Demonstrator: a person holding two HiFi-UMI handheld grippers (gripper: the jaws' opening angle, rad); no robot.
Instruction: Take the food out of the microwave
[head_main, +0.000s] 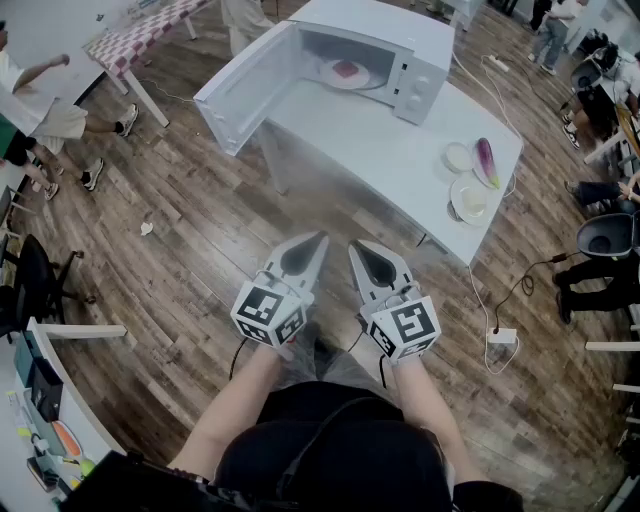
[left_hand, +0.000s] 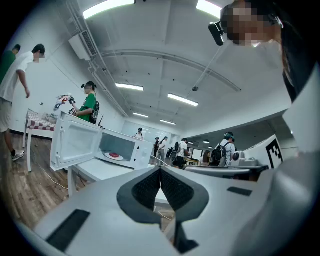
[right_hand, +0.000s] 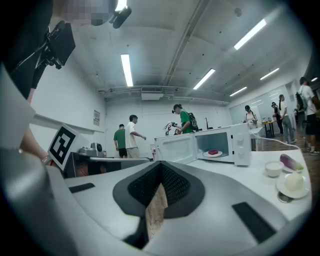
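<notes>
A white microwave (head_main: 390, 55) stands on a white table (head_main: 400, 150) with its door (head_main: 240, 90) swung wide open to the left. Inside it a white plate (head_main: 345, 74) carries a piece of red food (head_main: 346, 69); the same red food (left_hand: 114, 155) (right_hand: 213, 152) shows small in both gripper views. My left gripper (head_main: 318, 240) and right gripper (head_main: 355, 247) are held side by side over the wooden floor, well short of the table, both shut with nothing between the jaws.
On the table's right end sit a small white bowl (head_main: 458, 157), a purple eggplant (head_main: 486, 162) and a plate (head_main: 470, 198). A power strip (head_main: 501, 337) with cable lies on the floor at right. Several people stand around the room; a checkered table (head_main: 140, 35) stands at back left.
</notes>
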